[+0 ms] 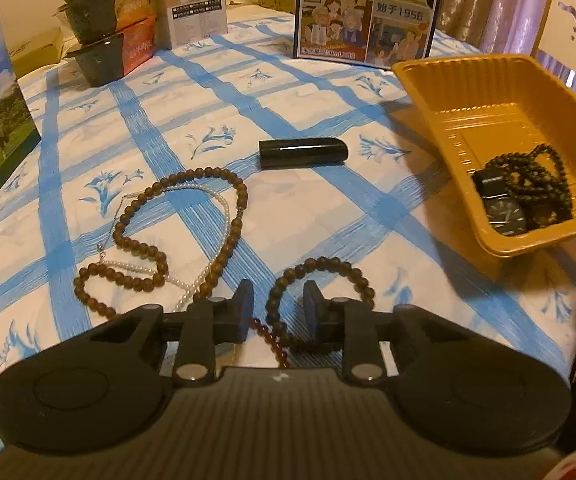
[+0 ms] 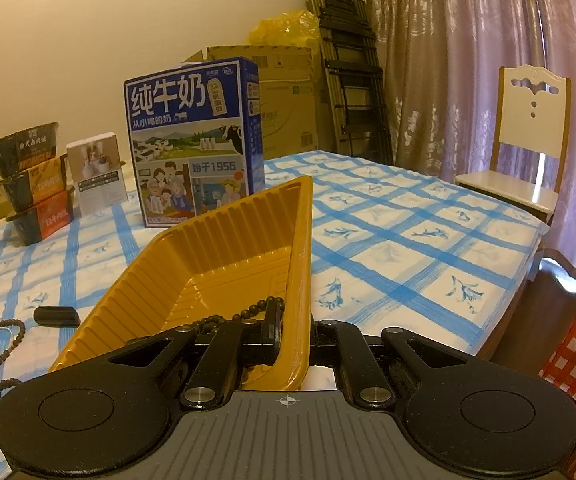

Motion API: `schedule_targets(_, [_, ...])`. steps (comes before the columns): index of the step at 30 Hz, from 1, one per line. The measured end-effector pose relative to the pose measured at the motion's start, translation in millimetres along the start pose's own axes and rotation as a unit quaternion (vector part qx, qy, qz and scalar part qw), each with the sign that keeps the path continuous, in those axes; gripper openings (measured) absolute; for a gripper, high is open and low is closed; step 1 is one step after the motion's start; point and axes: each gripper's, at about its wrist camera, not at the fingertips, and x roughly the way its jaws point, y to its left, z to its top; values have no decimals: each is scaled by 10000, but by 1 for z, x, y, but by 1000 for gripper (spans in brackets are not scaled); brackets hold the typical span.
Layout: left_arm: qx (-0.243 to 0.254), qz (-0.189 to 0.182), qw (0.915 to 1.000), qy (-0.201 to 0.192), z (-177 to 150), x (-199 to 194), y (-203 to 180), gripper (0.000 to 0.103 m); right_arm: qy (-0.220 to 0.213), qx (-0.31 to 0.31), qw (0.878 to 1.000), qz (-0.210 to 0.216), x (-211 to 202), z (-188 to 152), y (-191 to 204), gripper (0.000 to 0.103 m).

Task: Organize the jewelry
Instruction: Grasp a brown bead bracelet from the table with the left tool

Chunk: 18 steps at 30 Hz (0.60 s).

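Checked tablecloth (image 1: 328, 216); yellow tray (image 1: 440, 92) with watch (image 1: 506, 216), beads (image 1: 536, 180).

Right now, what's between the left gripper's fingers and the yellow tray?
Left wrist view: the brown bead bracelet loops around the left gripper fingertips; past it, only bare checked tablecloth up to the yellow tray.

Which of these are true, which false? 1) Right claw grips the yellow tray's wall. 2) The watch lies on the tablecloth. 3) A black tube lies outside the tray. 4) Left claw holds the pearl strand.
1) True: the right claw is shut on the yellow tray wall.
2) False: the watch lies inside the tray.
3) True: the black tube lies on the tablecloth.
4) False: the left claw straddles a brown bead bracelet, pads not pressing; the pearl strand lies apart.
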Motion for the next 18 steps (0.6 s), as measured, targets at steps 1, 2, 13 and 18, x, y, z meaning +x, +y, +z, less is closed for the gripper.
schedule_targets(1, [4, 8, 10000, 37, 1, 3, 0, 21, -3, -12, 10000, -3, 0, 0, 0, 8])
schedule_targets(2, [8, 16, 10000, 33, 1, 5, 0, 20, -5, -25, 10000, -5, 0, 1, 0, 8])
schedule_targets(13, [-218, -263, 9994, 10, 6, 0, -1, 6, 2, -19, 10000, -6, 0, 2, 0, 8])
schedule_targets(18, [-373, -522, 9972, -373, 17, -33, -4, 6, 0, -1, 10000, -9, 0, 2, 0, 8])
